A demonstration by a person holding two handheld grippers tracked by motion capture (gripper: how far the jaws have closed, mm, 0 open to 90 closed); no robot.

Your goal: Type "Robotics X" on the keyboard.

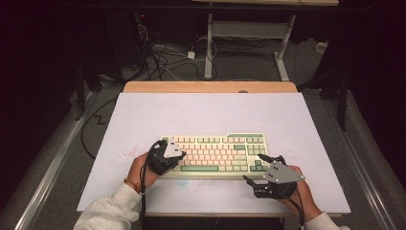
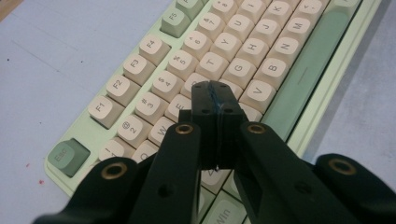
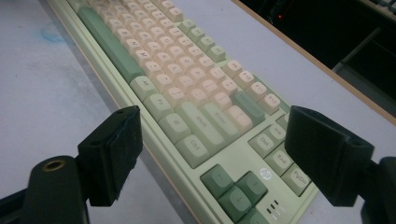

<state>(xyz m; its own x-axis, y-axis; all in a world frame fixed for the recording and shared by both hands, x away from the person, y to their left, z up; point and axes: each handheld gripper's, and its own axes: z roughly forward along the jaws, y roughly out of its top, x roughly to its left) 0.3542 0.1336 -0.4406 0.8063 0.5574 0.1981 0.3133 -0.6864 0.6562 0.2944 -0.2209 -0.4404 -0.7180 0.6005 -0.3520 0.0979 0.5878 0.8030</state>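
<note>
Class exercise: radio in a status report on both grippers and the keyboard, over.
Left gripper shut, tips over the letter keys. Right gripper open, empty, at the keyboard right end. Nothing in the way.

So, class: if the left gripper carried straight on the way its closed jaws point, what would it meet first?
Most likely the keyboard: the left gripper points down at the letter keys, though depth is hard to judge.

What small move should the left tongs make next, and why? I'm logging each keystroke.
Probably ease the left tongs straight down onto a letter key: their jaws are shut to one tip hovering over the left letter rows of the cream-and-green keyboard. Which key is hidden. The right tongs wait open beside its arrow keys.
</note>
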